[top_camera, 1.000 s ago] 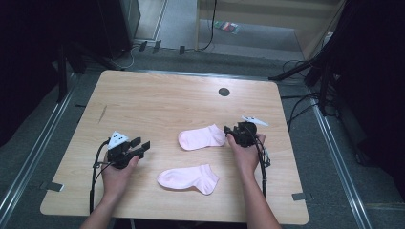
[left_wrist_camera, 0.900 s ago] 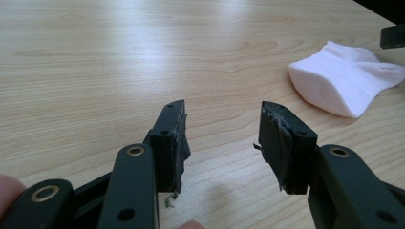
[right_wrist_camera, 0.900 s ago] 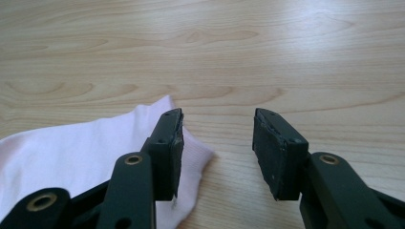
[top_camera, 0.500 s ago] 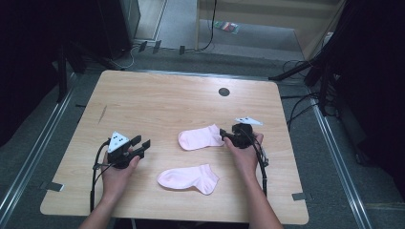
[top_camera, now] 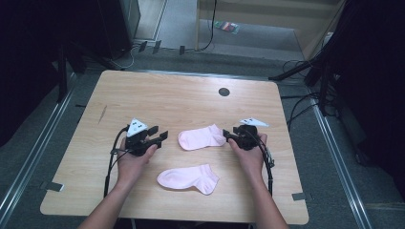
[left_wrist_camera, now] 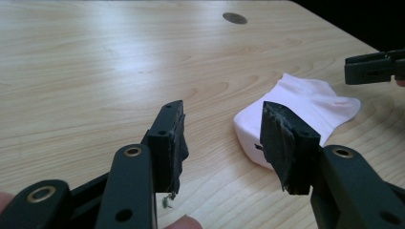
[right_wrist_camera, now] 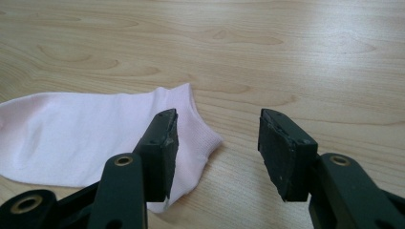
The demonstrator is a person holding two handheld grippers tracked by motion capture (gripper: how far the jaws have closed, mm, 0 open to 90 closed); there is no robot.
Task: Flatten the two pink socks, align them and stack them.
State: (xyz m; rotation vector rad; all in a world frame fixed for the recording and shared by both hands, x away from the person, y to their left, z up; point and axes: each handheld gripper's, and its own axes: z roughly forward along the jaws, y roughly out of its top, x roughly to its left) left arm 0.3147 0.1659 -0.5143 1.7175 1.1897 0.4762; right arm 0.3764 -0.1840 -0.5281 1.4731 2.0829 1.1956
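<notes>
Between grippers: far sock [top_camera: 201,137] lies crosswise, cuff seemingly toward right gripper [top_camera: 232,136].

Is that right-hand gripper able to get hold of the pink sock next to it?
Probably yes: the right gripper, jaws open, sits at the farther sock's cuff with nothing between them.

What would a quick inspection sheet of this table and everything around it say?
Surface: wooden table, bare but for a dark round spot.
Job's things: far pink sock and near pink sock, both flat.
Clutter: nothing seen.
Grippers: left hand-held gripper open, short of the far sock; right hand-held gripper open at that sock's cuff.
Cables: one trails from each gripper.
Surroundings: grey floor, dark stands, loose floor cables.
</notes>
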